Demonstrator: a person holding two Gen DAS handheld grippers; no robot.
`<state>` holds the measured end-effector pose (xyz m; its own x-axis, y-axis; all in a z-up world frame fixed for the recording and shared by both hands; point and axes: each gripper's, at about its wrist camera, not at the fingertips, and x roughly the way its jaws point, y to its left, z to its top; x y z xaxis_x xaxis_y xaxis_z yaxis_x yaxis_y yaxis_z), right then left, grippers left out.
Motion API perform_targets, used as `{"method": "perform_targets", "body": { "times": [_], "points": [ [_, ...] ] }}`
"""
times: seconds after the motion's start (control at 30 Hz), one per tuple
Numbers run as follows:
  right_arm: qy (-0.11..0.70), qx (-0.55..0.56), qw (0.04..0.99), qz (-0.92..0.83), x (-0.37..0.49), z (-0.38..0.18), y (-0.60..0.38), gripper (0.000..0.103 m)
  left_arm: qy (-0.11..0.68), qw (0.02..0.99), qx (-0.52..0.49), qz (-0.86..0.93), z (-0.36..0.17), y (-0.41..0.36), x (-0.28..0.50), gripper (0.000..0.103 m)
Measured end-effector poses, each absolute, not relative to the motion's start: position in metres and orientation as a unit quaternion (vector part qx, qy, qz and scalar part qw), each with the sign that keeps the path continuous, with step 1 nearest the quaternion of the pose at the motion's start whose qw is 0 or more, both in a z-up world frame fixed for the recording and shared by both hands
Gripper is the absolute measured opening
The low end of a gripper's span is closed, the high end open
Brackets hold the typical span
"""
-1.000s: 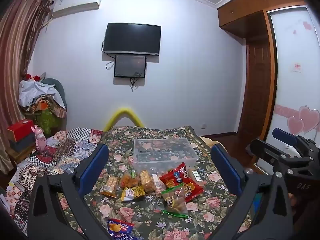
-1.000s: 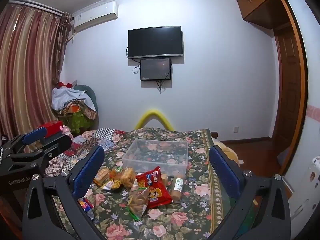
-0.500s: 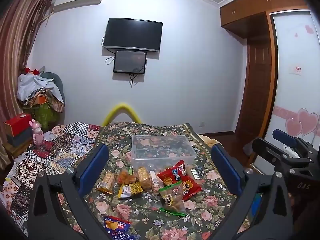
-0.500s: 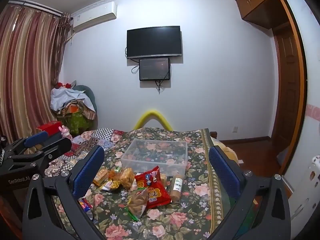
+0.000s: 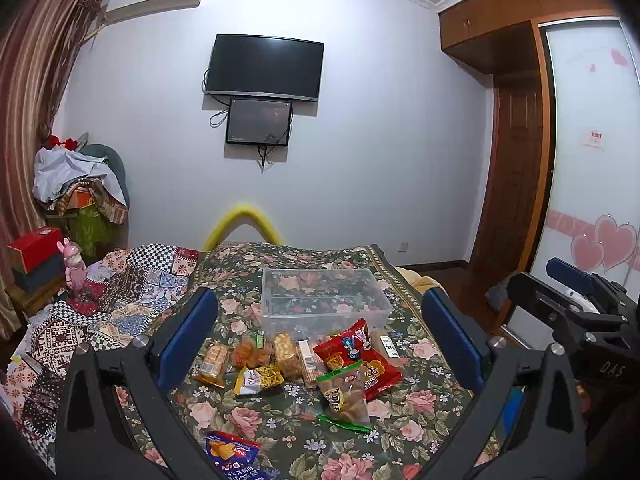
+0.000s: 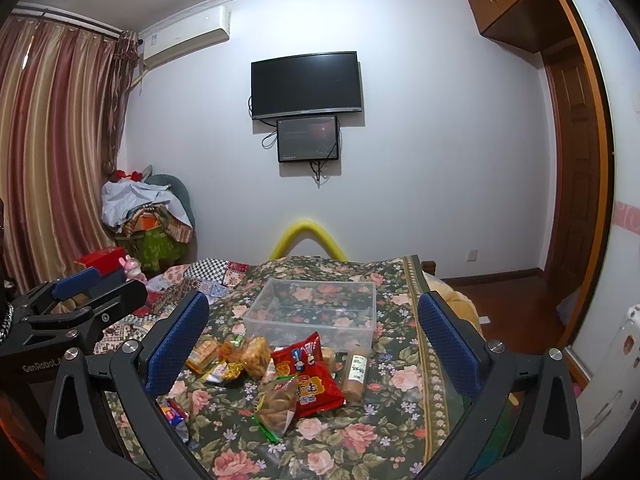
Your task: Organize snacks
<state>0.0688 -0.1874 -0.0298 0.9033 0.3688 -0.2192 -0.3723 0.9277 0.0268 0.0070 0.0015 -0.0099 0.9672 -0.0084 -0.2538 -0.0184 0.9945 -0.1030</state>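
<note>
crinkly foil and clear-film snack packets (image 5: 304, 364) lie heaped on a floral bedspread (image 5: 416, 396) just before a clear, rectangular plastic bin (image 5: 324, 300); left tool (image 5: 320, 340) and right tool (image 6: 316, 340) hover spread wide, gripping nothing.

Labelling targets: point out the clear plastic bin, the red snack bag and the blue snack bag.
clear plastic bin (image 5: 326, 312), left wrist view, front wall
red snack bag (image 5: 356, 354), left wrist view, middle
blue snack bag (image 5: 232, 451), left wrist view, middle
</note>
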Motion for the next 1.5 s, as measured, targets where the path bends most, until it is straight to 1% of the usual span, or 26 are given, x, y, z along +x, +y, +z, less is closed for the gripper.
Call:
{"method": "perform_targets", "body": {
  "times": [1.5],
  "points": [
    [0.109, -0.010, 0.975, 0.191, 0.0659, -0.0271, -0.1878, 0.103, 0.125, 0.991, -0.053, 0.005, -0.0038, -0.0008, 0.0055, 0.103]
  ]
}}
